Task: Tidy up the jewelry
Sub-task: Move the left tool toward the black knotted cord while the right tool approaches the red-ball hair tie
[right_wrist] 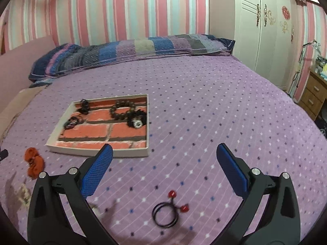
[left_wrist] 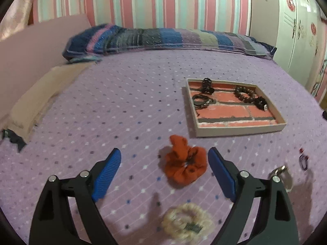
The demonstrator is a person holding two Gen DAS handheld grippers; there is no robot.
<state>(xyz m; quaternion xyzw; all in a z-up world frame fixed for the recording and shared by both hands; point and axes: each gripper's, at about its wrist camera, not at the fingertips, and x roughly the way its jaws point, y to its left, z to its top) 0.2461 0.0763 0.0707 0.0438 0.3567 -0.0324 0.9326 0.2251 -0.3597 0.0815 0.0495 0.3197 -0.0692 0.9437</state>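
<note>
Nearest, left wrist view: 1 cream scrunchie (left_wrist: pixel 187 222) lying flat on the purple bedspread (left_wrist: pixel 122 102), low between the arms of the left gripper (left_wrist: pixel 164 160). Left gripper jaws wide apart, nothing pinched; 2 blue pads (left_wrist: pixel 106 175) visible.

Just past that: 1 orange scrunchie (left_wrist: pixel 185 164) on the bedspread, sitting between the fingertips, closer to the right pad but not pressed by either. To the right, 1 small metal ring-like item (left_wrist: pixel 281 170), partly hidden behind the gripper arm, blurred, can't tell what it is.

Right wrist view: right gripper (right_wrist: pixel 164 156) also spread wide, empty. Under it, 1 black hair tie w/ 2 red beads (right_wrist: pixel 168 211), lying loose on the cover, apart from both pads.

Farther back: 1 shallow tray (left_wrist: pixel 239 131) w/ brick-print floor, on the bed beyond the orange scrunchie. Inside: approx 4 dark pieces — 1 brown bead bracelet (left_wrist: pixel 244 94), 1 black coiled band set (left_wrist: pixel 201 101), 1 dark clip-like piece (left_wrist: pixel 207 85) at the far rim, 1 black item w/ silver bit (left_wrist: pixel 261 103) touching the bracelet.

Farthest: 1 long striped pillow (left_wrist: pixel 163 39) along the striped wall, 1 white wardrobe (right_wrist: pixel 263 30) to the right.
</note>
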